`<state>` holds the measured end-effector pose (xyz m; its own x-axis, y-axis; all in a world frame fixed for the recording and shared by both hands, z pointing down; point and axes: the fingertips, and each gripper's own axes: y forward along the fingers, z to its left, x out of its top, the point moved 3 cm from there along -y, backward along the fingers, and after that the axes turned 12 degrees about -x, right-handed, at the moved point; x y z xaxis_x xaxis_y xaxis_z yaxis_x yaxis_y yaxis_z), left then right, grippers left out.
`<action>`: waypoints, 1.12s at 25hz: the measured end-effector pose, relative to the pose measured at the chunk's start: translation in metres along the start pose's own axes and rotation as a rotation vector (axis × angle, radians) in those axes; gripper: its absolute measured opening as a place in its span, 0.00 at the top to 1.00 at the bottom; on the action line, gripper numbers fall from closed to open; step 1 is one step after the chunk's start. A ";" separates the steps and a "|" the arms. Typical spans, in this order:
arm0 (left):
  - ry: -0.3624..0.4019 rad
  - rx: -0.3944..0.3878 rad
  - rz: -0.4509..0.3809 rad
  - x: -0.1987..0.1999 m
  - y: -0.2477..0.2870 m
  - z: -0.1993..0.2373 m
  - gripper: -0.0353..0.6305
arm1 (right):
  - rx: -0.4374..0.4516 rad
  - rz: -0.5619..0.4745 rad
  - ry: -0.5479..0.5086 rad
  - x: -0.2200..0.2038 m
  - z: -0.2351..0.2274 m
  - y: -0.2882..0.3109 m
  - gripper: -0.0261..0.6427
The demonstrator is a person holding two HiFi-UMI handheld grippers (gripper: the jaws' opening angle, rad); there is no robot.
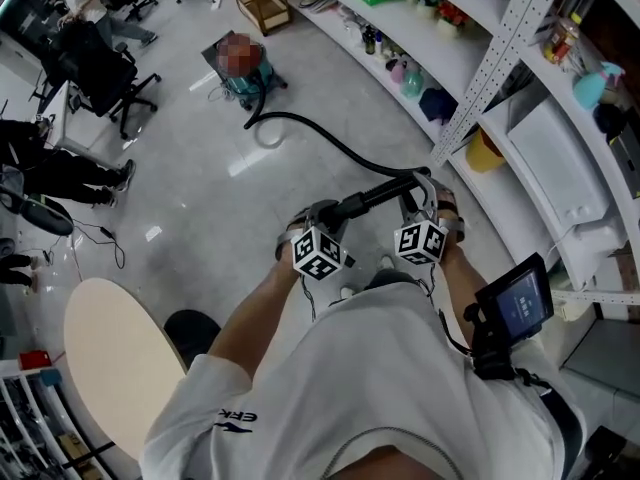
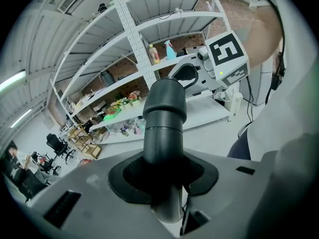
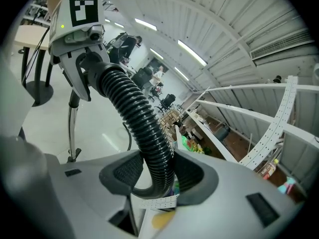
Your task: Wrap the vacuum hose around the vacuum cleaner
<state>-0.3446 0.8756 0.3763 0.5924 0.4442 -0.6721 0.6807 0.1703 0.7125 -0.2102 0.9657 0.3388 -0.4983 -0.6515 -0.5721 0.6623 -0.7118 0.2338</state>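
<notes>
Wrap not started, by the look of it. Vacuum point(image 1: 252, 88) sits on the floor point(image 1: 200, 188) at the far left, well apart from the person. Hose point(image 1: 320, 138) leaves it, makes one loose curve on the floor just beside it, then runs off the floor, near and right, to both grippers close to the person's body. No turn of hose lies round the vacuum body.

L gripper point(image 2: 164, 176): jaws closed on the smooth rigid cuff point(image 2: 164, 108) at the hose's free end; cuff stands up between the pads. R gripper point(image 3: 158, 173): jaws closed on the ribbed part of the hose, just beside the cuff; hose arcs from there over to the L gripper, so the two grips are near each other on the same end. Shelves point(image 1: 440, 48) run along the right side, not involved.

Done so far: free end picked up & secured w/ both grippers. Left to do, as I judge it: close the gap to the vacuum, lay the hose round its body turn by turn, take up the slack on the floor, park the cuff. So very early, approx. first step only.
</notes>
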 end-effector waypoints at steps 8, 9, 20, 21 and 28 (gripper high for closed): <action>-0.036 0.014 -0.005 0.012 0.028 0.063 0.76 | -0.008 -0.028 0.003 0.005 -0.020 0.071 0.67; -0.045 0.017 -0.002 0.013 0.033 0.071 0.76 | -0.004 -0.035 0.002 0.006 -0.022 0.082 0.67; -0.094 0.049 0.068 0.042 0.082 0.163 0.76 | 0.037 -0.092 -0.018 0.001 -0.059 0.192 0.68; -0.096 0.051 0.080 0.043 0.087 0.170 0.76 | 0.042 -0.097 -0.021 0.000 -0.061 0.201 0.68; -0.119 0.050 0.140 0.045 0.106 0.209 0.76 | 0.064 -0.131 -0.047 0.001 -0.068 0.246 0.68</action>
<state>-0.1556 0.7299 0.3799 0.7274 0.3529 -0.5886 0.6071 0.0691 0.7917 -0.0099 0.8071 0.3424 -0.6048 -0.5620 -0.5642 0.5531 -0.8062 0.2101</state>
